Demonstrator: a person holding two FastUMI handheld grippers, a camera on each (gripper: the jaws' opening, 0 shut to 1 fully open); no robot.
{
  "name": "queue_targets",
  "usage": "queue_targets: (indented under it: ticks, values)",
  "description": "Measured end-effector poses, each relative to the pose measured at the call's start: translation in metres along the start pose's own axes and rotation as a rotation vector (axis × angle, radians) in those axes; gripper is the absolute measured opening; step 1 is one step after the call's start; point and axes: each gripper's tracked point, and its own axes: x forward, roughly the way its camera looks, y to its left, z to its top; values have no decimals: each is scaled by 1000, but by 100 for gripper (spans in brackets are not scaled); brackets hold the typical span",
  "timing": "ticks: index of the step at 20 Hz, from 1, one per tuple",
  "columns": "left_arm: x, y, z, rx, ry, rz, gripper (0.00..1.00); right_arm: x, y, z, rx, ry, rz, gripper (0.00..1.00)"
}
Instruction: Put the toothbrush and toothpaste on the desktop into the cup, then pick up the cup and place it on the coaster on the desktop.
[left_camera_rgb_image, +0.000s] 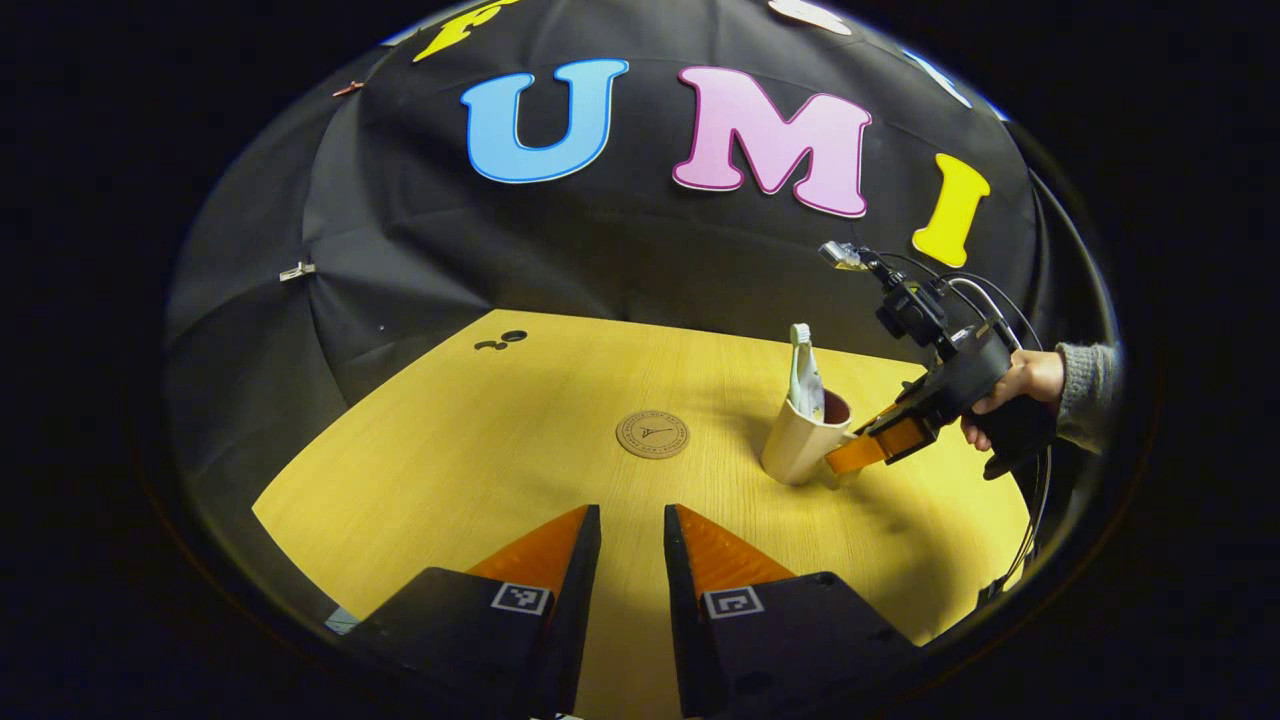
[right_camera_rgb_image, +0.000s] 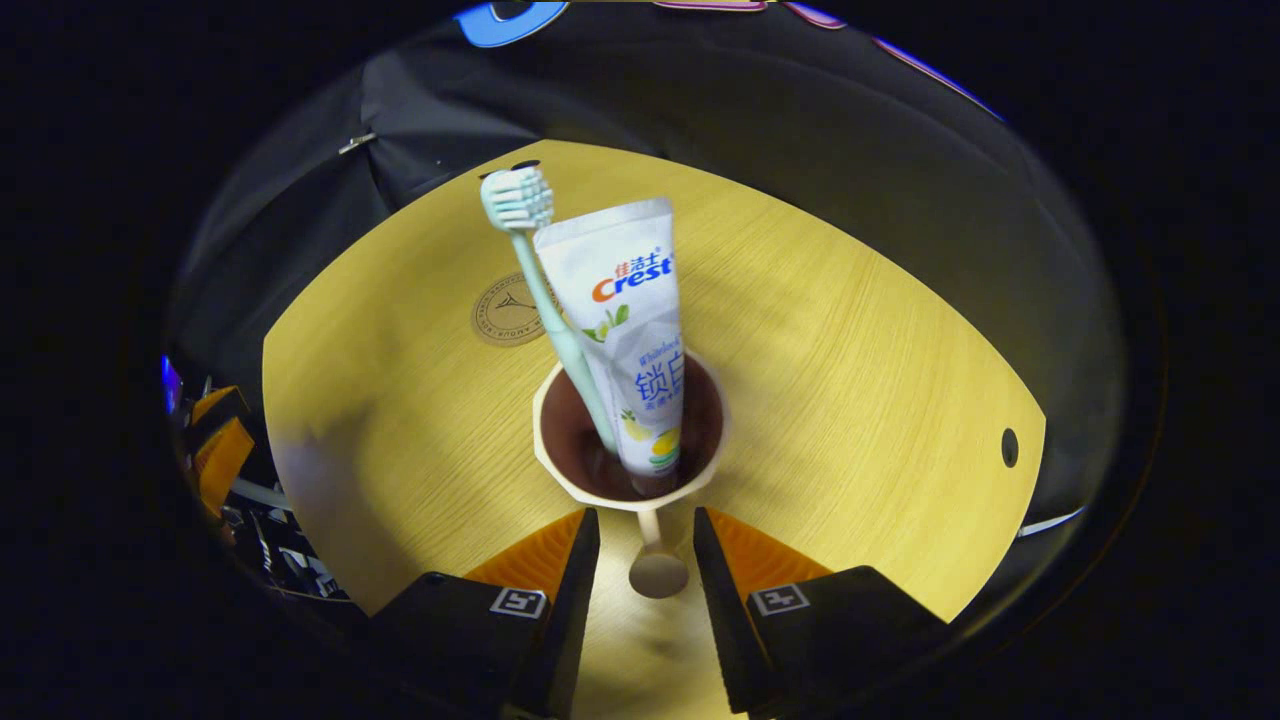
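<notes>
The right gripper was right up against the cup, fingers spread to either side of the cup's handle, and you could see a gap on both sides of that handle, so the fingers stood apart, not pressing on it. The cup sat on the wooden desktop just ahead of the fingertips, its dark inside facing the camera. Standing in it: the toothbrush, bristle head up and leaning away to the left, and the toothpaste, upright just to the right of the brush and touching it. Beyond the cup and off to the left lay the round coaster, flat on the wood and well apart from the cup.

Over in the left gripper view, the left gripper hung low over the desktop with its fingers parted and nothing between them. The coaster lay straight ahead of its tips. Further off to the right stood the cup, tube and brush poking out of the top, with the right gripper reaching in from the right at the cup's side, held by a hand in a grey sleeve.
</notes>
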Motion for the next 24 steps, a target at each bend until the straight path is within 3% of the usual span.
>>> queue_targets:
  ticks: [1, 3, 5, 8, 13, 16, 19, 24]
  values:
    - [0, 2, -2, -3, 2, 1, 41, 0, -3, 0, -13, 9, -20, 57]
    - [1, 6, -3, -7, 5, 4, 42, 1, -4, -4, -12, 24, -29, 23]
    - [3, 10, -3, -13, 7, 5, 41, -1, -3, -3, -16, 26, -37, 27]
    - [3, 16, -3, -20, 8, 3, 42, -3, -2, -2, -5, 16, -41, 16]
    - [5, 25, -4, -21, 10, -7, 42, -10, 0, 6, 3, -49, -101, 16]
    - [5, 36, -4, -25, 14, -11, 42, -9, 8, 25, 53, -81, -75, 16]
    - [7, 47, -4, -31, 17, -10, 41, -16, 13, 44, 44, -123, -86, 16]
    - [12, 74, 0, -44, 18, 1, 41, -3, 46, 83, 46, -156, -41, 16]
